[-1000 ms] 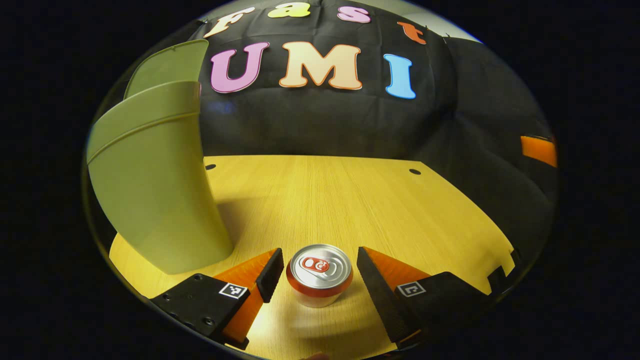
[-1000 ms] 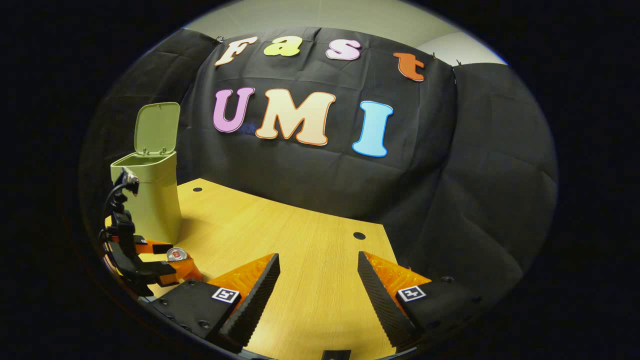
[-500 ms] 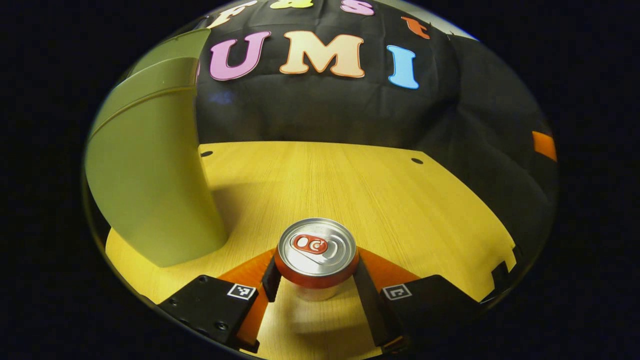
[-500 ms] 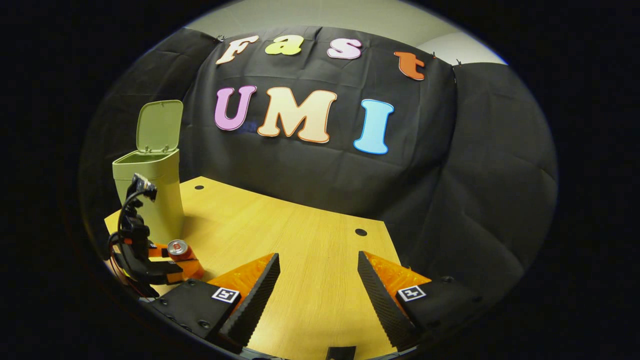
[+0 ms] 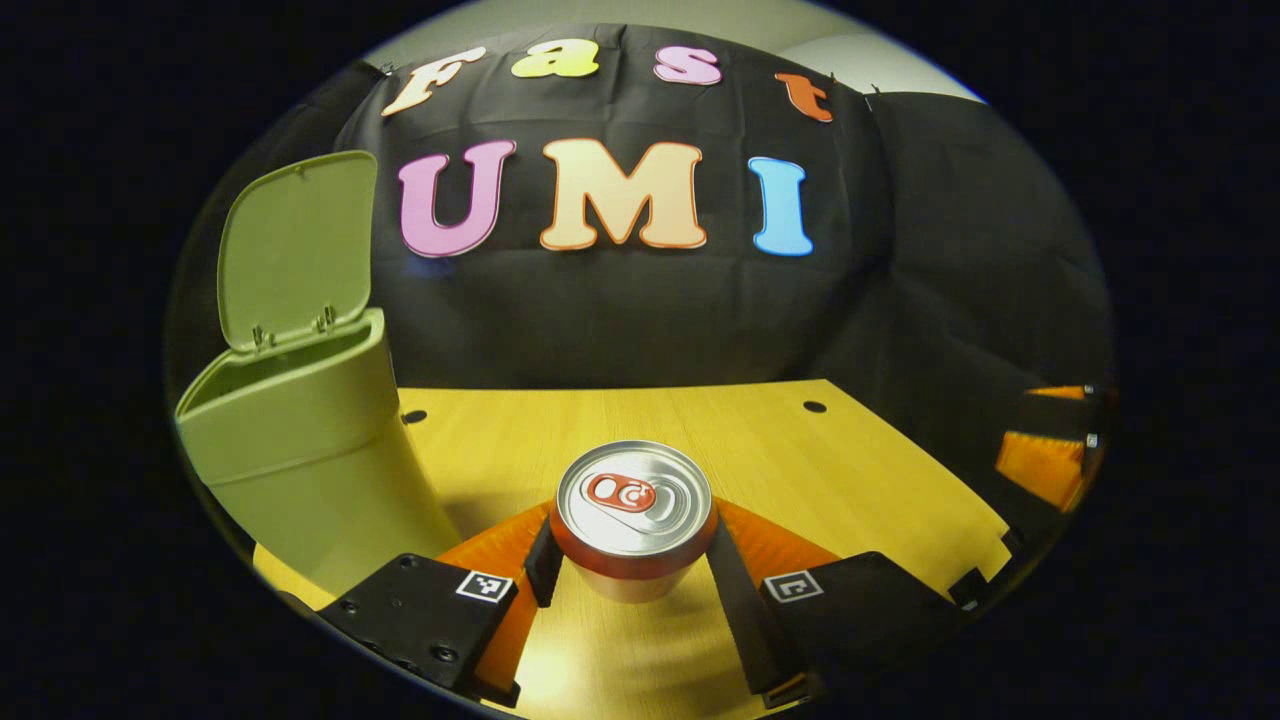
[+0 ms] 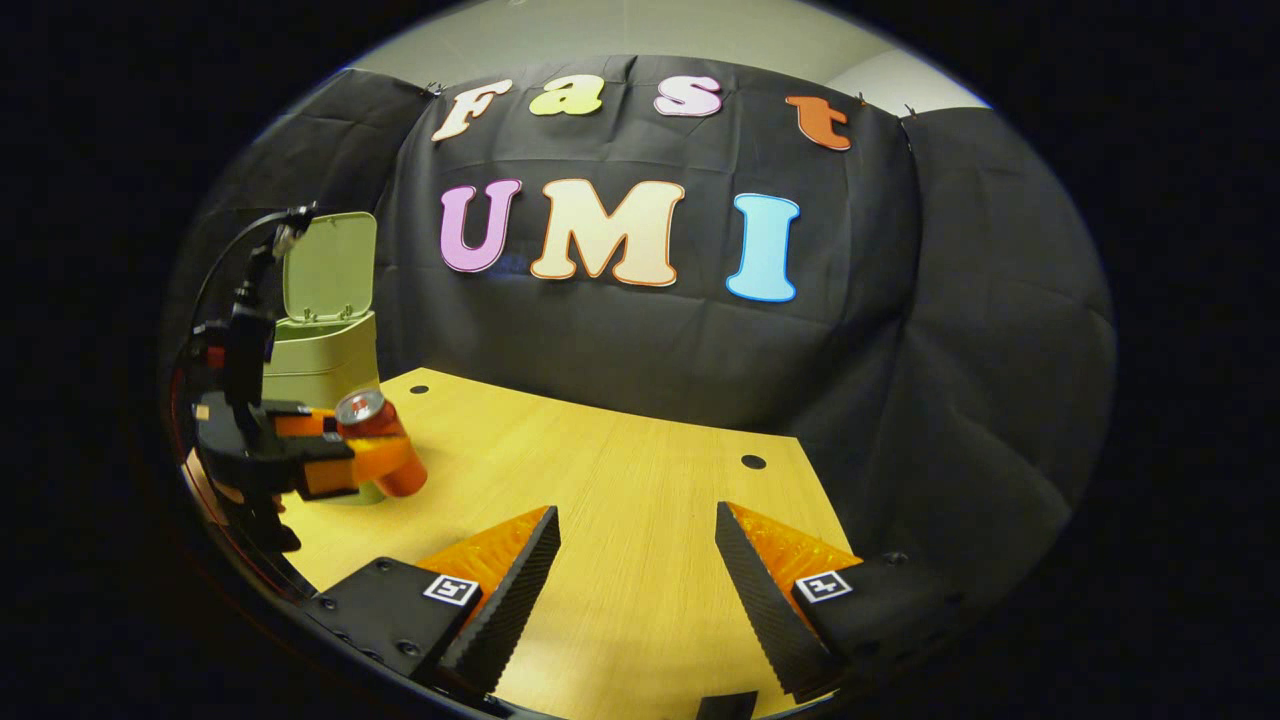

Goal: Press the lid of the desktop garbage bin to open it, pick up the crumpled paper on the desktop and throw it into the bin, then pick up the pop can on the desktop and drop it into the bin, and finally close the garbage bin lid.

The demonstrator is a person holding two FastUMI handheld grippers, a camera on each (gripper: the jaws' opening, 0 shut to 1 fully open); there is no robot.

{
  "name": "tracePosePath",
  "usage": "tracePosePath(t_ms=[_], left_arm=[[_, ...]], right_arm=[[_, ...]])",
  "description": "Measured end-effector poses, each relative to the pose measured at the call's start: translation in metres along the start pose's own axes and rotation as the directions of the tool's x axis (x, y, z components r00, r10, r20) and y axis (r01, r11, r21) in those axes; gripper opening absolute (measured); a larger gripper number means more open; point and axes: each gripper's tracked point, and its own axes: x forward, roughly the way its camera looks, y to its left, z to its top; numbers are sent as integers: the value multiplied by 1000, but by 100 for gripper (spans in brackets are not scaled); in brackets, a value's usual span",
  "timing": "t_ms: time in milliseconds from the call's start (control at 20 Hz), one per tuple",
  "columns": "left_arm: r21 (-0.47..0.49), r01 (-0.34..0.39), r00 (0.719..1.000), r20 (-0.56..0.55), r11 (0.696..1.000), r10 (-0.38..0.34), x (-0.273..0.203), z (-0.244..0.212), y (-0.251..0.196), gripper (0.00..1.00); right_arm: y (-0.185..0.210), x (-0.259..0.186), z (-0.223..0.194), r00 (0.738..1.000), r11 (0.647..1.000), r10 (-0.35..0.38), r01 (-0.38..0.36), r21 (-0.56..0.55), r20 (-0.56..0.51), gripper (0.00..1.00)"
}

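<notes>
Pop can (image 5: 634, 520) clamped in left hand-held gripper (image 5: 632, 565) beside open bin (image 5: 300, 440)

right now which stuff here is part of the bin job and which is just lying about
Part of the job:
- pop can, held between the left tongs, lifted off the desk
- garbage bin, its lid standing open

Just there:
- right tongs, open, holding nothing
- wooden desk
- black cloth wall
</notes>
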Motion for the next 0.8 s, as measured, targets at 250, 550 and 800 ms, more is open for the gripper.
tracePosePath(t_ms=[250, 550, 800], left_arm=[[-8, -30, 994, 105, 1000, 31, -3, 65, 21, 76], [-29, -83, 974, 210, 996, 87, -16, 126, 55, 76], [-87, -180, 935, 294, 980, 198, -34, 167, 110, 75]], right_arm=[[1, 2, -4, 1000, 1000, 11, -11, 26, 0, 99], [1, 5, -12, 1000, 998, 20, -19, 66, -13, 99], [4, 8, -18, 999, 997, 29, -28, 76, -22, 99]])
